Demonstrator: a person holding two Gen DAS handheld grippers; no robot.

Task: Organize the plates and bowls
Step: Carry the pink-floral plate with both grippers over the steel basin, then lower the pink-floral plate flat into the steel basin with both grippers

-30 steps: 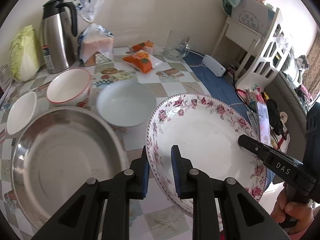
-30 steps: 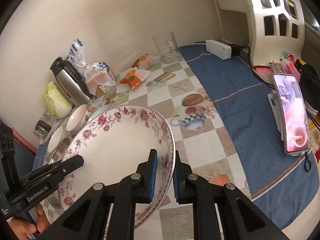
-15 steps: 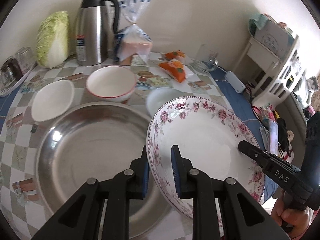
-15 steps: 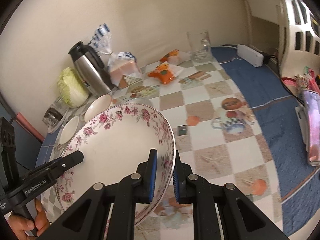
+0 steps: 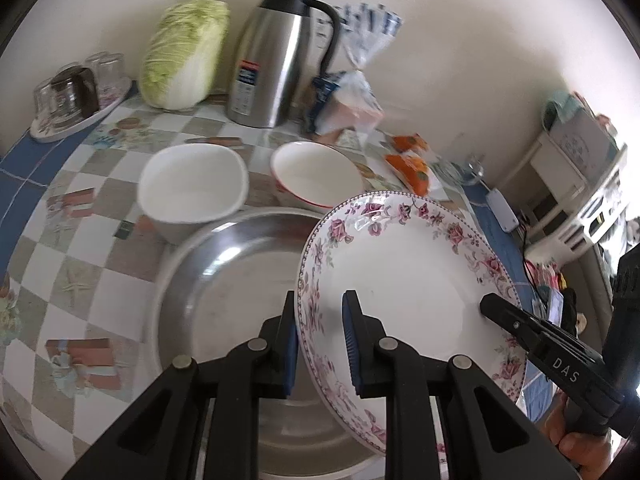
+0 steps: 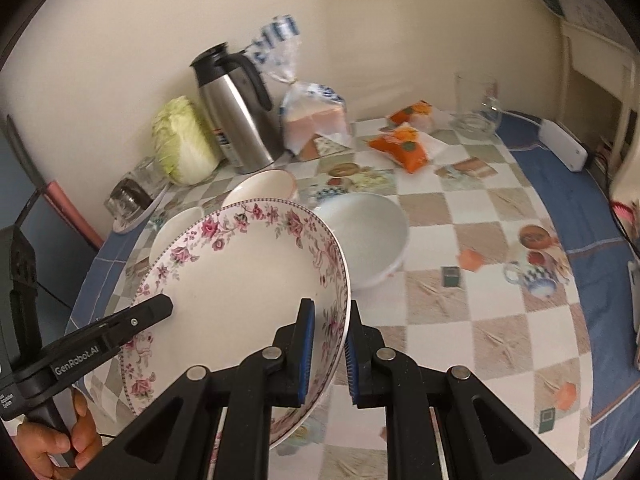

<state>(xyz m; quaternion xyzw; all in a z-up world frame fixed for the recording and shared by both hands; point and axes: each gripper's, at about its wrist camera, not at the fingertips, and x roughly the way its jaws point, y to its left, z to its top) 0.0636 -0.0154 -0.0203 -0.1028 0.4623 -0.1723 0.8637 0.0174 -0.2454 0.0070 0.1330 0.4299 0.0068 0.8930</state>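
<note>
Above the checked tablecloth (image 6: 460,216), the floral plate (image 5: 404,276) hangs tilted, carried by both tools at once. The left gripper (image 5: 320,340) is closed onto the plate's near-left rim, one blue pad under it and one inside. The right gripper (image 6: 329,350) is likewise clamped on the opposite rim. The plate's lower edge sits over the steel basin (image 5: 224,280); whether the two touch cannot be told.

Progress, as judged: early to middle. No stack is visible. The plate appears bound for the basin, which looks otherwise unloaded. The remaining bowls stand singly on the cloth and are yet to be gathered.

Count of task items:
- One floral plate, in hand.
- One steel basin.
- Three bowls: a white bowl (image 5: 192,192) just behind the basin, a red-rimmed bowl (image 5: 316,178) to its right, and a pale blue bowl (image 6: 364,236) seen from the right wrist only, beside the plate.

Other goods: one steel jug (image 5: 280,60), one cabbage (image 5: 184,52), one bread bag (image 6: 316,120), two orange packets (image 6: 404,146).
</note>
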